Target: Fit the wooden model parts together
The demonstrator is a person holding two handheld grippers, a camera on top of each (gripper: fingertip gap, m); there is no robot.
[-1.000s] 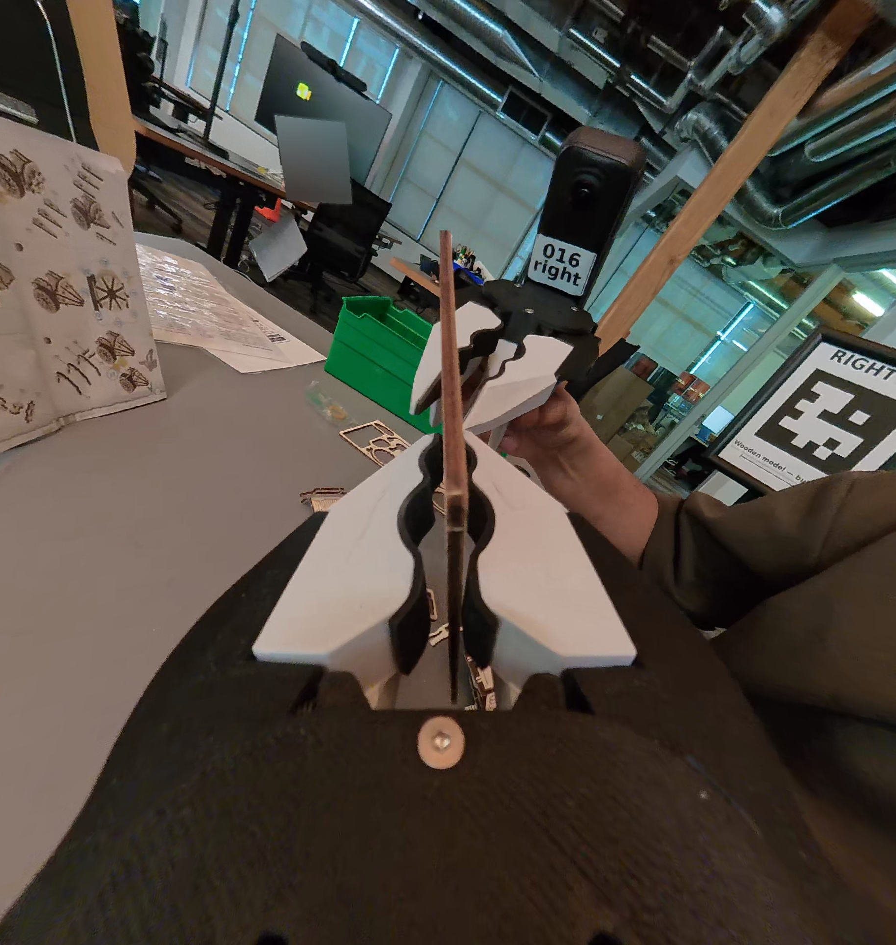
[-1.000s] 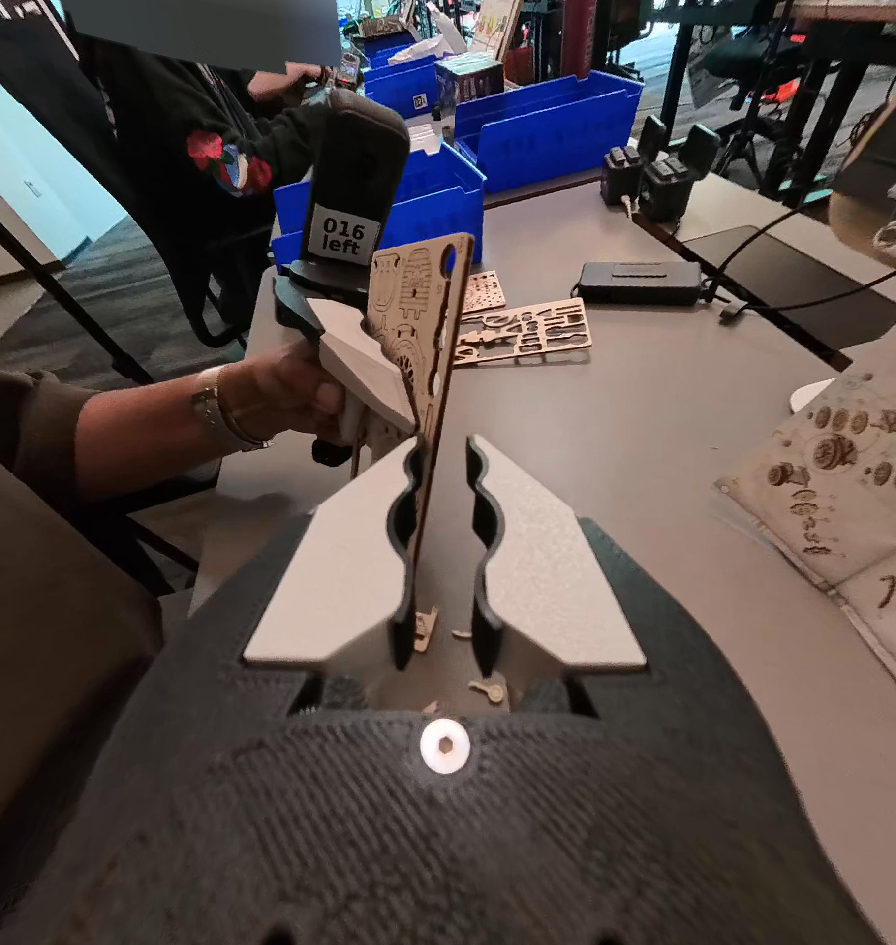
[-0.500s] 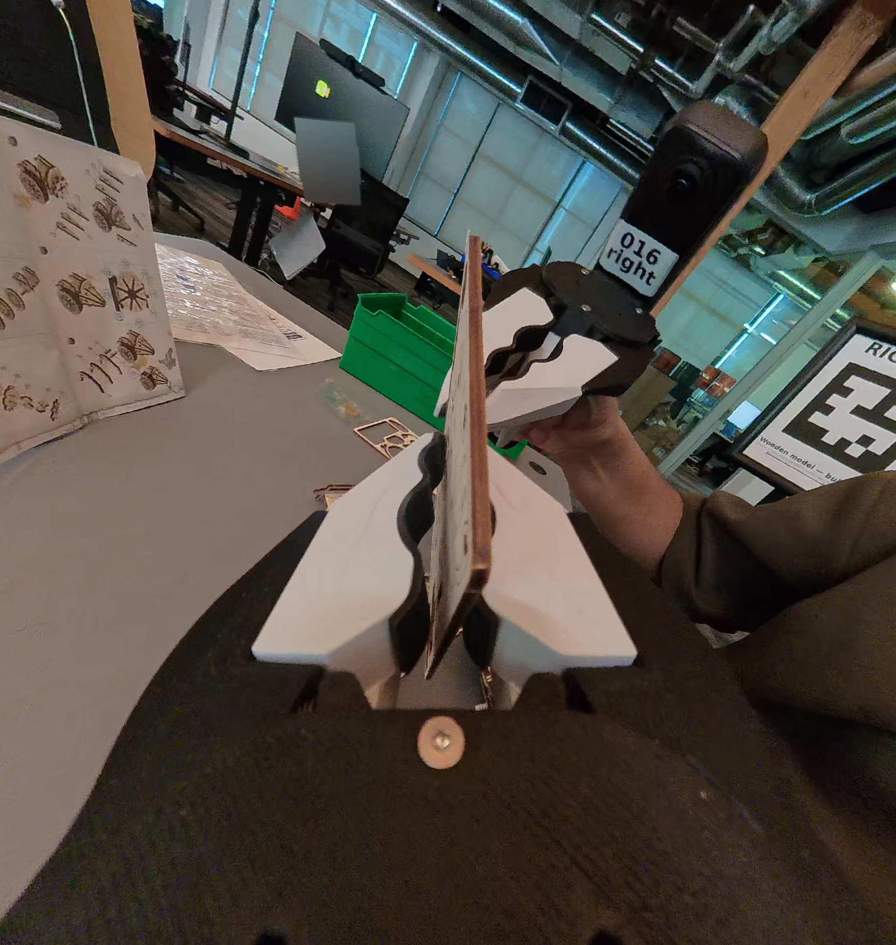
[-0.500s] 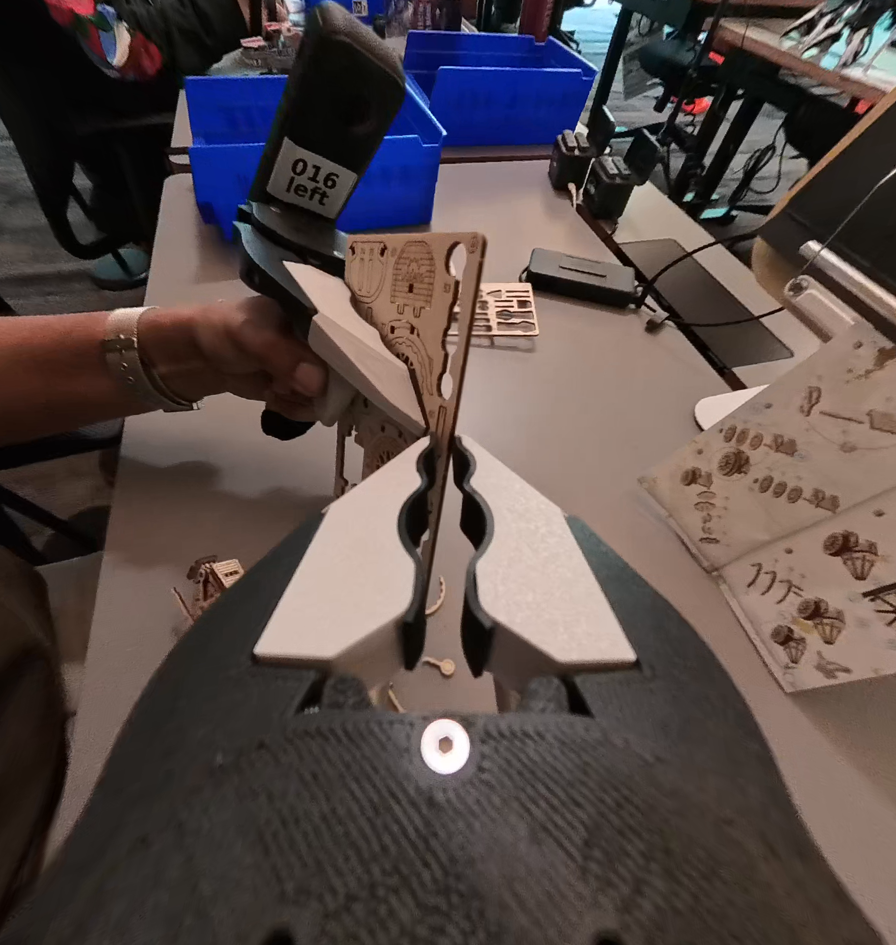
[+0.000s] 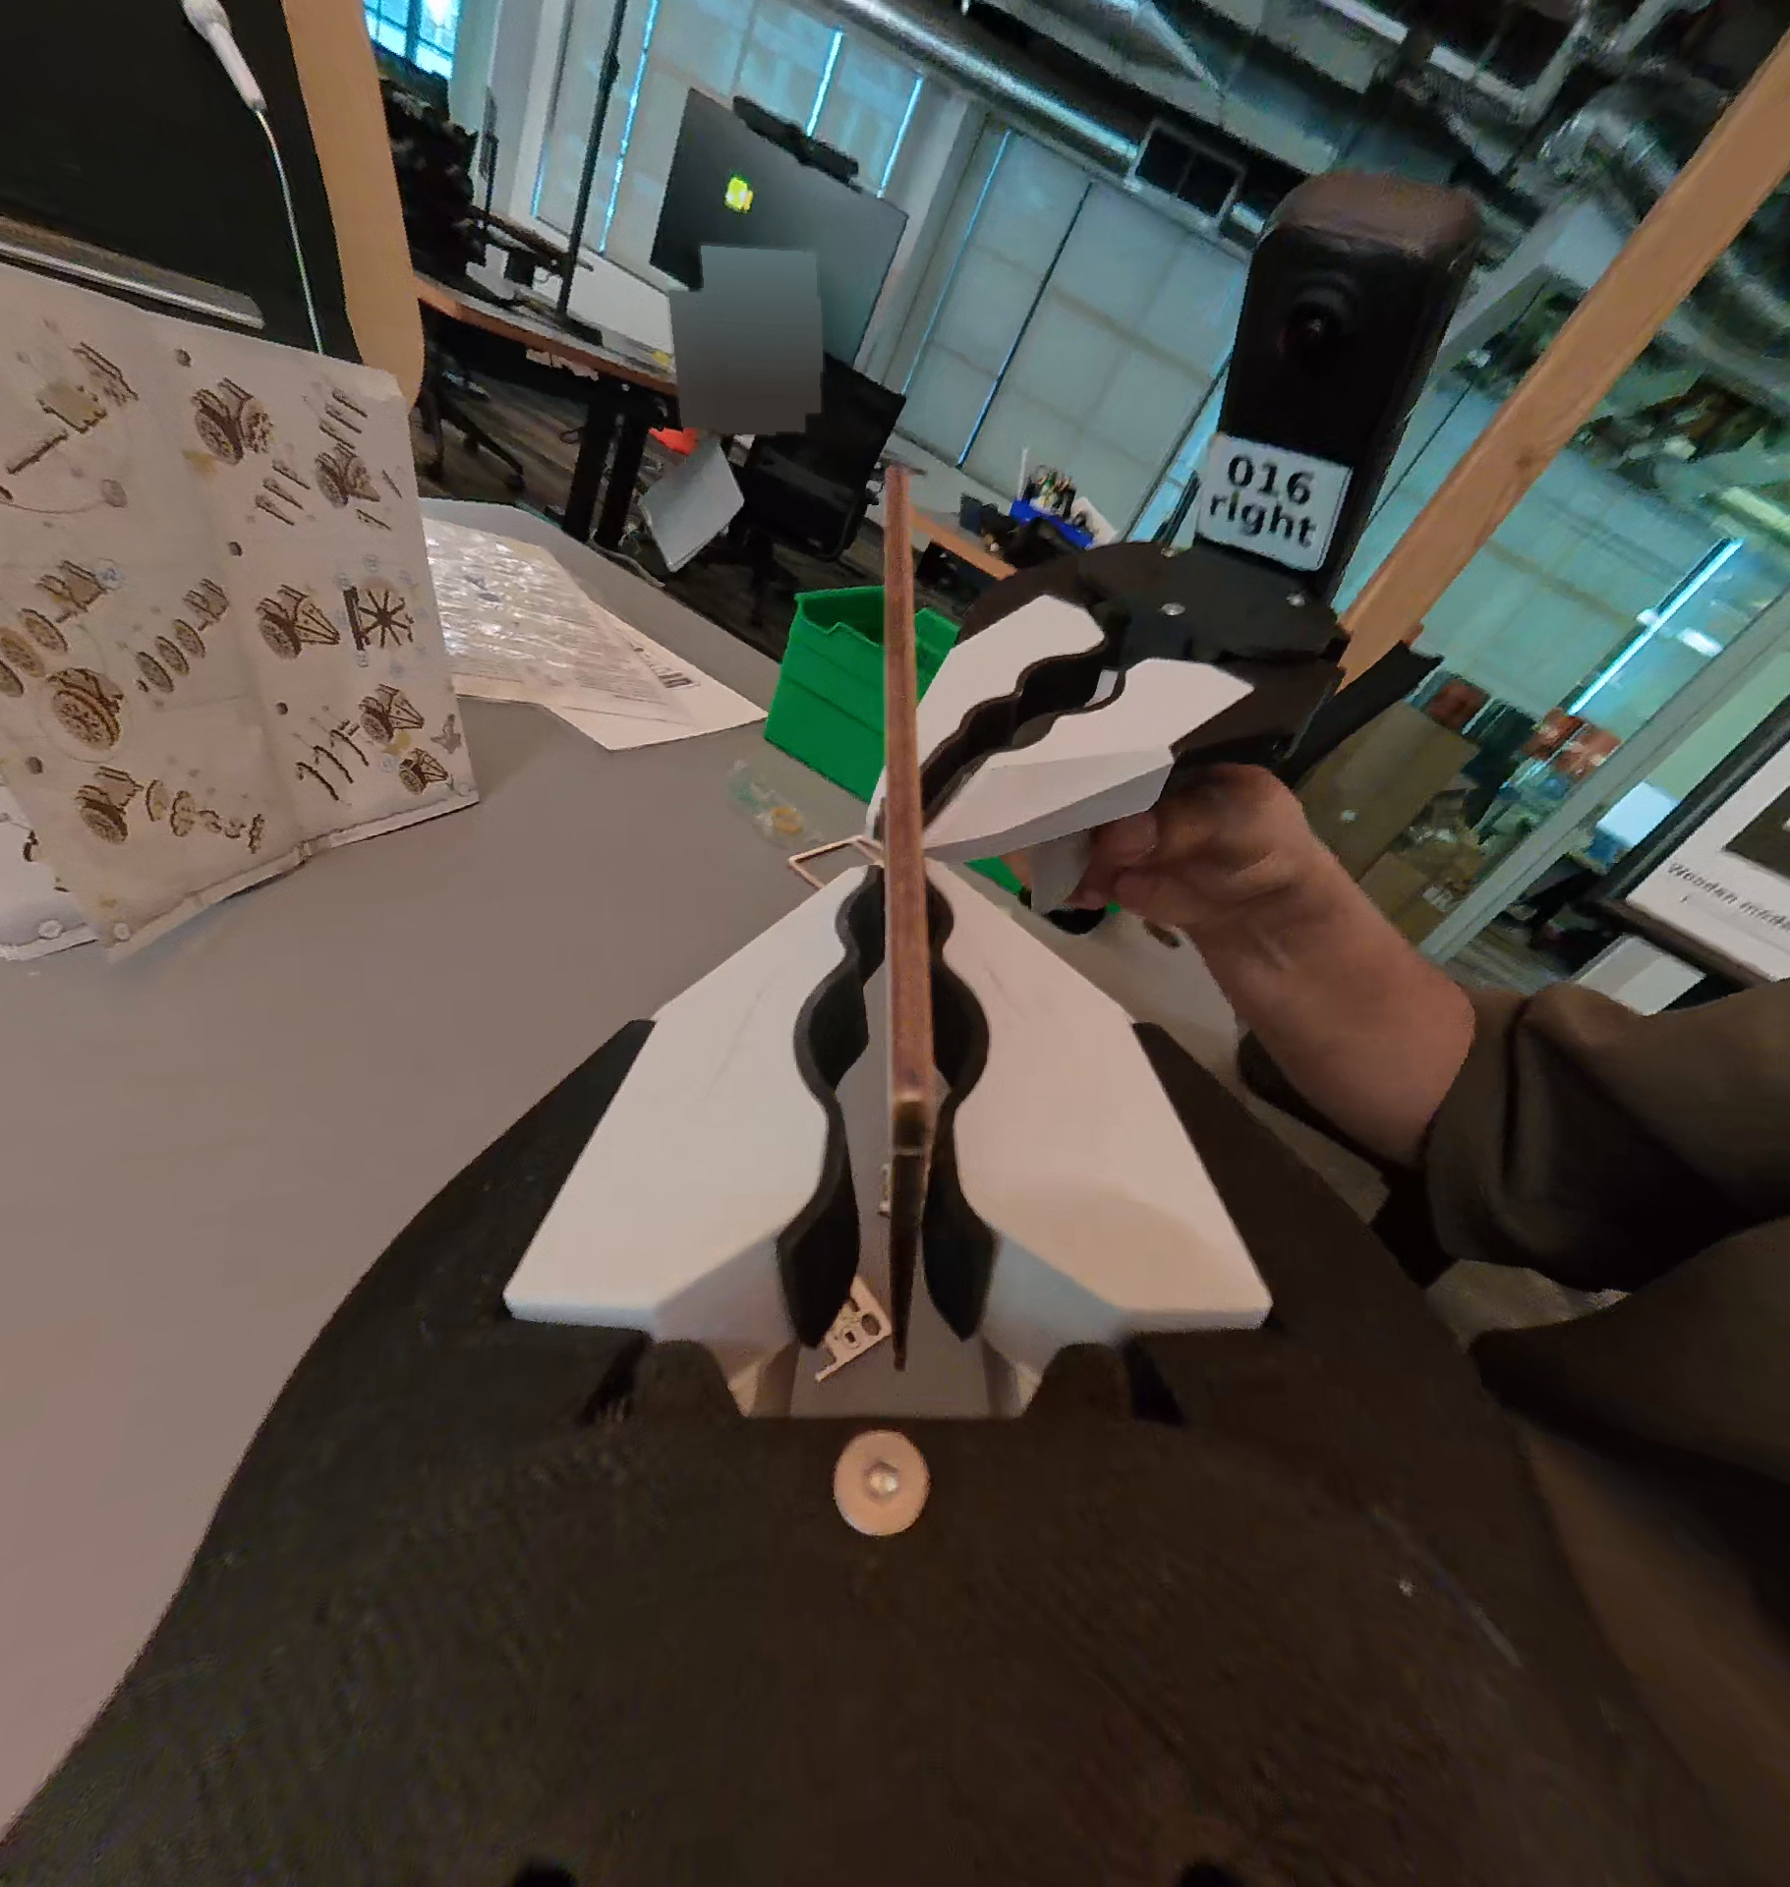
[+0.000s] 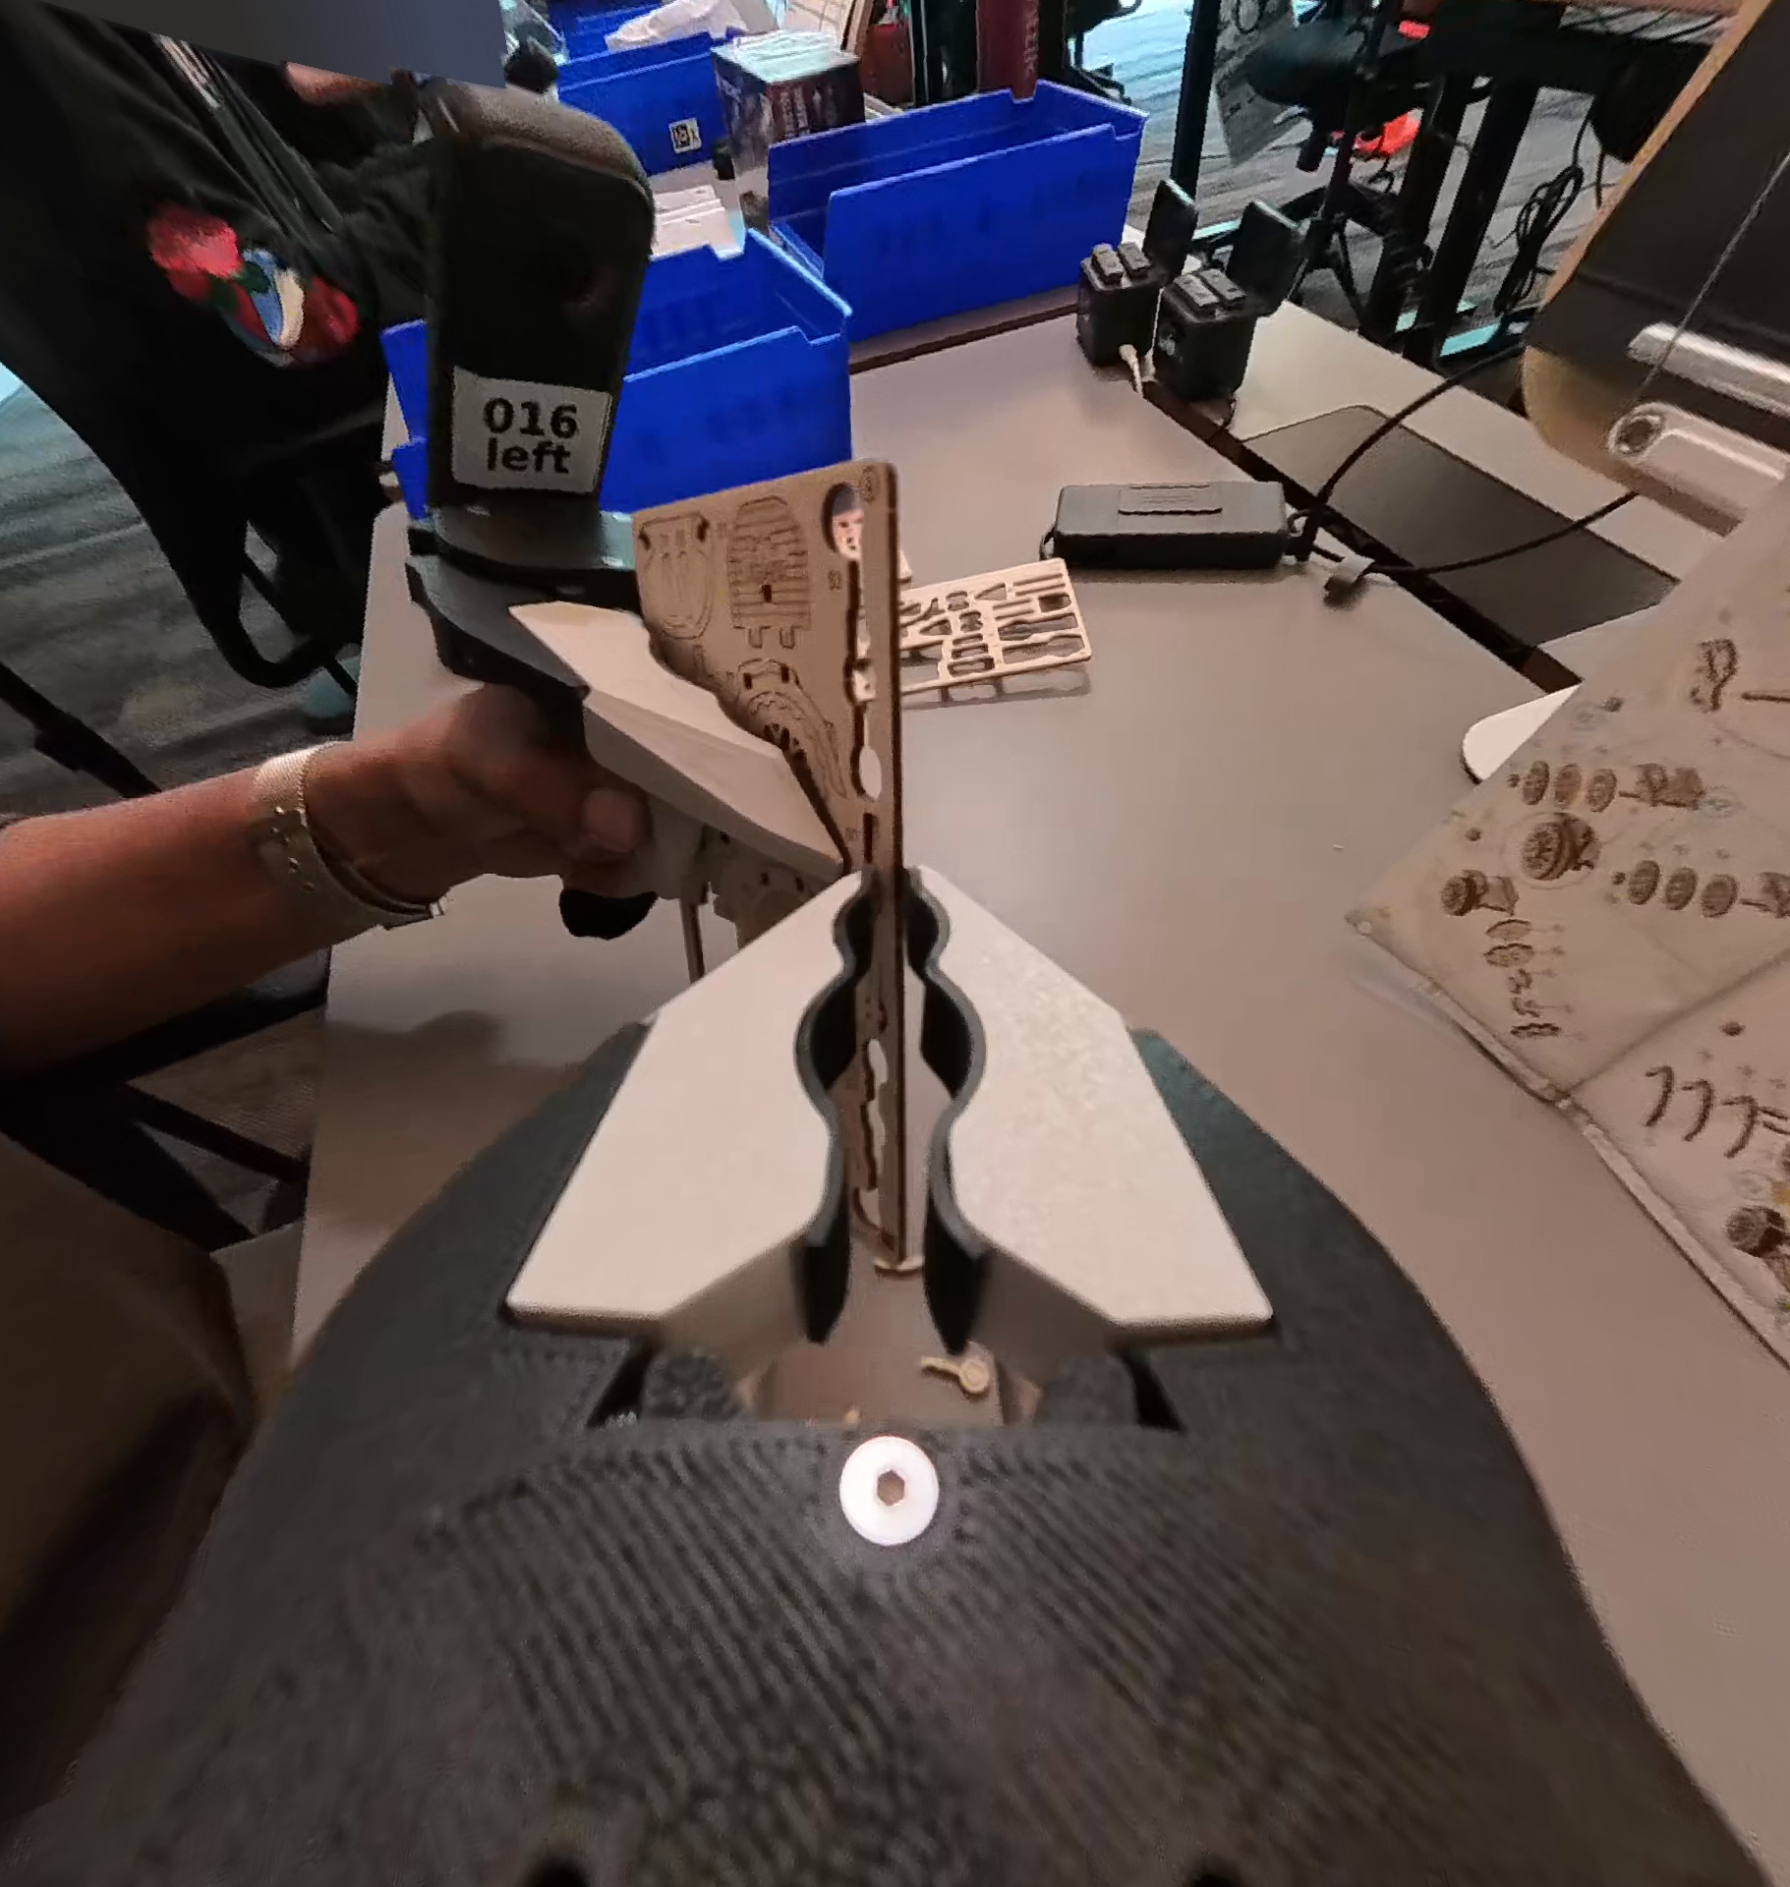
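A thin laser-cut wooden parts sheet (image 5: 901, 664) stands upright above the grey table (image 5: 257, 1123), held edge-on in both wrist views. My left gripper (image 5: 896, 888) is shut on its lower edge. My right gripper (image 6: 882, 883) is shut on the same sheet (image 6: 768, 572) from the opposite side. In the left wrist view the right gripper (image 5: 916, 832) grips the sheet just beyond my left fingertips. In the right wrist view the left gripper (image 6: 834, 853) clamps the sheet's far lower part. Cut-out shapes show on the sheet's face.
Folded instruction sheets (image 5: 186, 633) lie at the table's side, with a green bin (image 5: 829, 684) beyond. Another wooden parts sheet (image 6: 993, 633), a black adapter (image 6: 1166, 521) and blue bins (image 6: 952, 204) sit farther off. Small loose wooden pieces (image 6: 957, 1368) lie under the grippers. My two grippers' fingertips are within a few centimetres of each other.
One second ago my right gripper was open around the sheet; it has since shut on it. The sheet tilted briefly and now stands edge-on again. My left gripper kept its hold.
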